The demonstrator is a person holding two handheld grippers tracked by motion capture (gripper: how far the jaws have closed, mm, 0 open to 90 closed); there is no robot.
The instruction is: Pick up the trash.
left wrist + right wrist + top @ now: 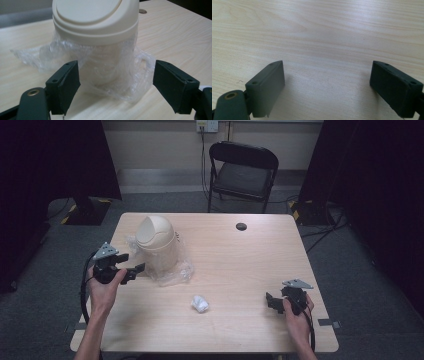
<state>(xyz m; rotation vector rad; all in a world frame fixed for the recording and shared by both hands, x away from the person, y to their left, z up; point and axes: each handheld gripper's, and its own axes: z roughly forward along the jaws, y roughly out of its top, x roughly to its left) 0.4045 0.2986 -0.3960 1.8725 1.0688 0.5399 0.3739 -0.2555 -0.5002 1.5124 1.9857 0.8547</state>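
A small cream bin with a domed swing lid [156, 240] [96, 21] stands at the table's left, wrapped below in a clear plastic bag [175, 270] [112, 75]. My left gripper [136, 270] [116, 86] is held just left of it, pointing at the bin, jaws open with nothing pressed between them. A crumpled white paper ball [199, 304] lies on the table toward the front middle. My right gripper [270, 302] [327, 87] rests at the front right, open over bare wood.
The light wood table [240, 260] has a dark cable hole [241, 226] near its far edge. A black folding chair [243, 170] stands behind the table. Dark curtains flank both sides.
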